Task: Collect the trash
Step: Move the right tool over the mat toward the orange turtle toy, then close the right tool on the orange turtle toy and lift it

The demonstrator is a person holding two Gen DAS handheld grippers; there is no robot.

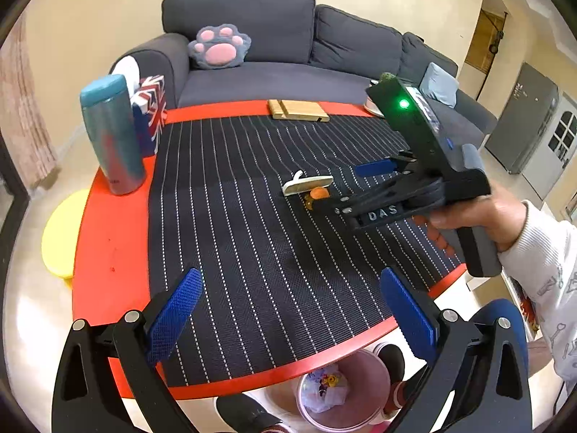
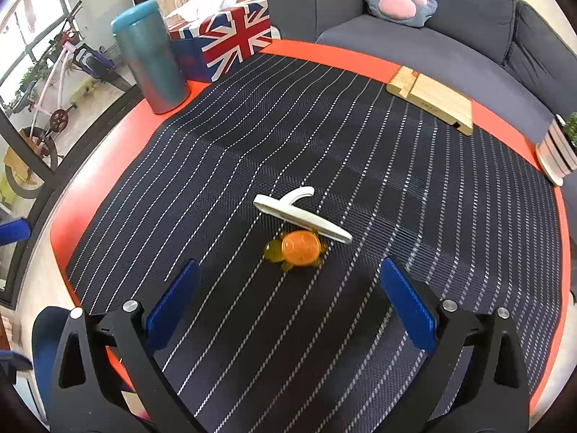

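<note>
Right gripper [image 2: 288,288]: jaws spread wide, nothing between them; blue pads carry a fine ribbed texture. It hovers above the mat, just short of the orange turtle [image 2: 297,250], a small glossy translucent toy with a domed shell and amber legs. Touching the turtle's far side is a white plastic hook [image 2: 301,214], a flat matte strip with a curved prong rising from it.

Both lie near the centre of the placemat [image 2: 252,137], a dark woven mesh with thin white dashed stripes, laid on a round red table [image 2: 90,195] with a smooth surface.

Left gripper [image 1: 288,310]: jaws also spread, empty, over the near edge of the mat. Below the table rim, a round pink bin [image 1: 360,389] with crumpled wrappers inside.

At the table's far edge: teal metallic tumbler [image 2: 151,61], cylindrical; Union Jack tissue box [image 2: 230,39]; slotted wooden block [image 2: 431,99]; ribbed white plant pot [image 2: 557,151]. Behind, a grey fabric sofa [image 1: 281,43] with a plush paw cushion [image 1: 219,47]
</note>
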